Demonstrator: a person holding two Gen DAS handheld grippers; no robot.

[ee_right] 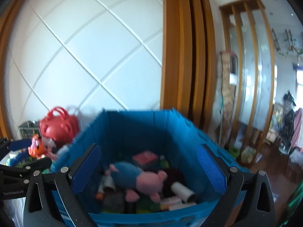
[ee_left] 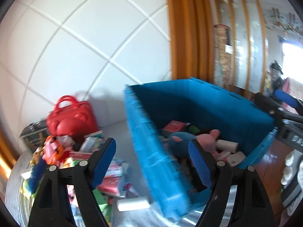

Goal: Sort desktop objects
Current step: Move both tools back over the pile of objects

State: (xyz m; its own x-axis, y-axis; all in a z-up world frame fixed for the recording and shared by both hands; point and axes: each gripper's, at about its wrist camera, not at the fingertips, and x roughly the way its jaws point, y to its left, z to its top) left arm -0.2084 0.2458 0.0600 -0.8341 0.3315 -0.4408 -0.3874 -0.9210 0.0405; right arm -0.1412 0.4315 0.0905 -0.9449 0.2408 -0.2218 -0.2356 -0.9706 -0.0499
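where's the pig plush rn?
Inside the blue bin, centre of right wrist view: pig plush lies atop the clutter, beside a white roll.

right gripper (ee_left: 295,130), seen at the right edge of the left wrist view: pale raised letters "DA" on its black body, then cut off by the frame.
left gripper (ee_right: 13,181), seen at the left edge of the right wrist view: a small pale line of print on its black body, too blurred to read.
Boxes and packets in the blue crate (ee_right: 144,119) and on the desk: print too blurred to read.
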